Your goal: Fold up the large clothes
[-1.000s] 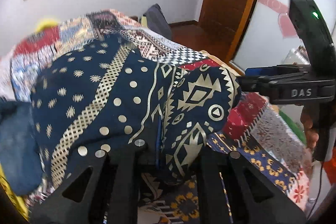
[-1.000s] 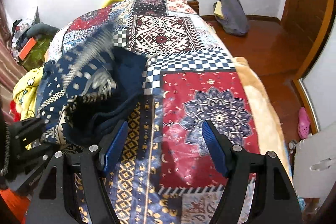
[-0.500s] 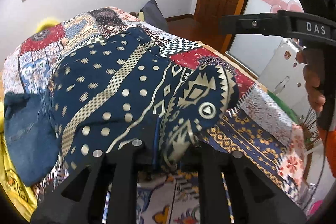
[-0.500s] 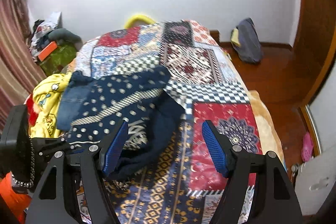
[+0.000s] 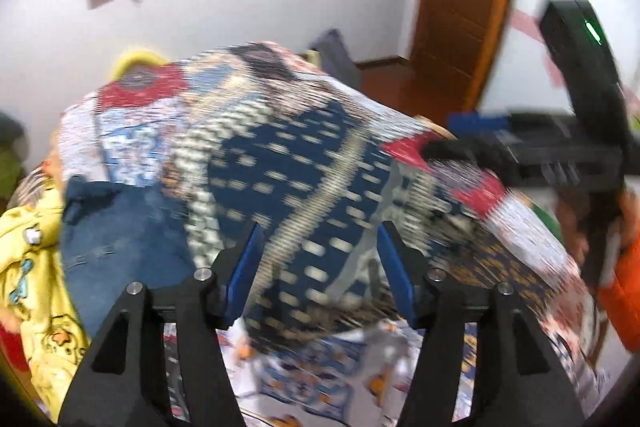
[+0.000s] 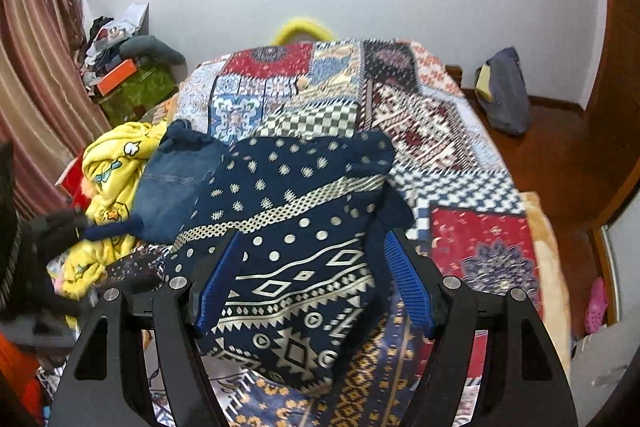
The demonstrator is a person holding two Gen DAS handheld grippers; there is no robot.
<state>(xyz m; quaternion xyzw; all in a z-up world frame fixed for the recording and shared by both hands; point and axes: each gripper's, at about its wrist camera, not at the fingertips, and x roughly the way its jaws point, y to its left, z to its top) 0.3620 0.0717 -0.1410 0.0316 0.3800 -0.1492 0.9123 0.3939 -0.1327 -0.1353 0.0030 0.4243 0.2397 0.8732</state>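
Both tongs stand apart over one navy patterned garment (image 6: 292, 227), which lies on the patchwork bedspread (image 6: 440, 131) directly ahead of and below the fingers. The left gripper (image 5: 320, 267) has just been opening; its blue pads bracket the cloth in the left wrist view without pressing on it, as far as the motion blur lets me judge. The right gripper (image 6: 314, 279) is spread as well, the fabric showing between its jaws but lying loose, not pinched.

The step in hand looks like a release after laying a fold over, so doing it well means lifting both tools clear without snagging the hem (the pads are ribbed and could drag soft knit along). Next the layers want squaring: the near edge, just under the right gripper, hangs lumpy and bunched, so I would regrip at two corners well apart and draw them taut before the next fold.

Seen from the right gripper, the garment's long axis runs from near the fingers diagonally away toward the far left, where its dotted end meets the blue denim piece (image 6: 176, 183). The gold checker band crosses it slantwise, and the geometric border end points back toward the tongs. A yellow printed garment (image 6: 112, 163) sits left of the denim, close enough to get caught up (keep the fold off it).
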